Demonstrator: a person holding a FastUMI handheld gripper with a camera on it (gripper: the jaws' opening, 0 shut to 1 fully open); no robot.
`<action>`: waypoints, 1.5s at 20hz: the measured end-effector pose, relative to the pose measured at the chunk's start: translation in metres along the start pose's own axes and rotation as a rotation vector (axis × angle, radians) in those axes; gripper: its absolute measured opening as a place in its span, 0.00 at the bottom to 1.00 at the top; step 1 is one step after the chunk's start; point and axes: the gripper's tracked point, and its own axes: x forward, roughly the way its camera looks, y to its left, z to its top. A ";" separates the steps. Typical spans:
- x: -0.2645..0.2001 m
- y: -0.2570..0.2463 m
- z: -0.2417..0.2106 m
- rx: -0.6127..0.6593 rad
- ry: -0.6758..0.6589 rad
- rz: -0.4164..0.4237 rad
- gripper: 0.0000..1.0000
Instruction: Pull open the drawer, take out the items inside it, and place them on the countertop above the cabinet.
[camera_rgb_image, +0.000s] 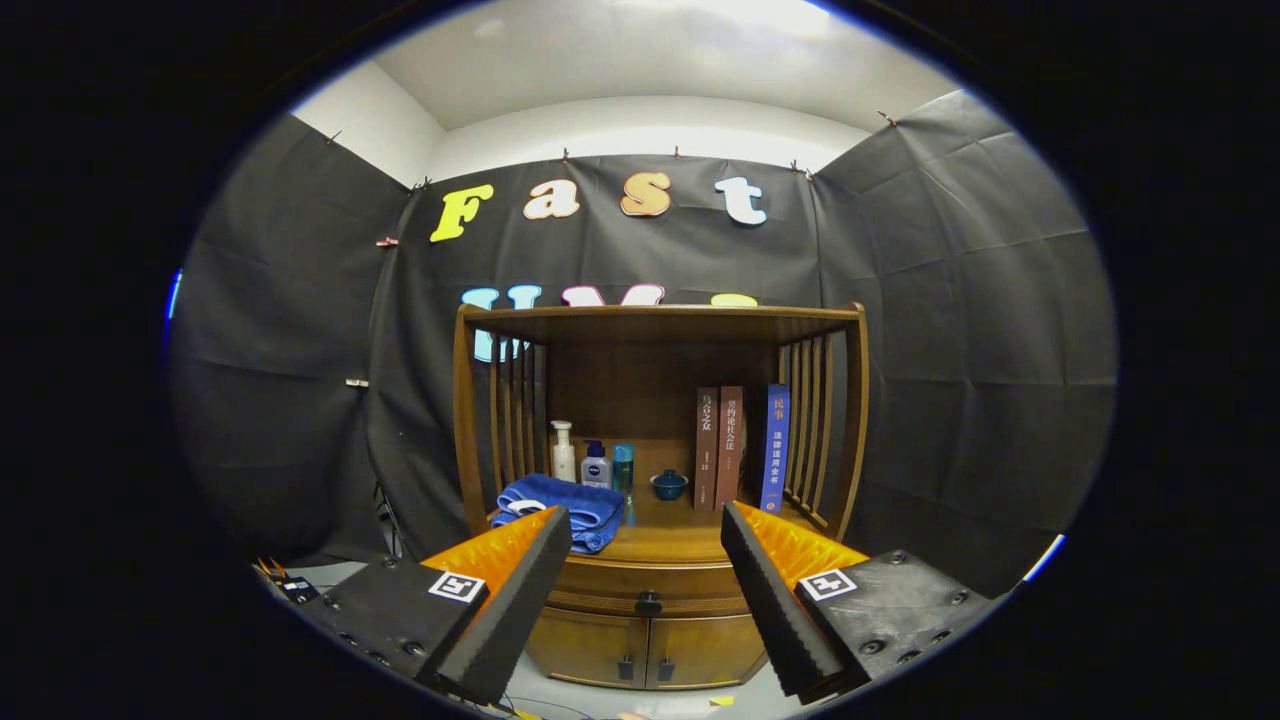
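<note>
A wooden cabinet (655, 440) stands ahead of me. Its drawer (650, 585) is closed, with a dark round knob (649, 602) at the middle of its front. Above the drawer lies the countertop (665, 545), a wooden shelf under a slatted frame. My gripper (647, 525) hangs some way back from the cabinet, open, with nothing between its fingers. The knob shows in the gap between the two fingers, a little below the tips. What is inside the drawer is hidden.
On the countertop lie a folded blue towel (560, 505), three bottles (592, 463), a small teal lidded cup (669, 485) and three upright books (740, 447). Two small doors (645, 650) with dark pulls sit under the drawer. Cables (285, 580) lie left of the cabinet.
</note>
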 end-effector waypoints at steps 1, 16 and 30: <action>0.003 0.000 -0.003 0.004 0.005 0.001 0.98; 0.085 -0.005 -0.134 0.051 0.202 -0.021 0.99; 0.162 -0.013 -0.276 0.076 0.423 -0.041 0.95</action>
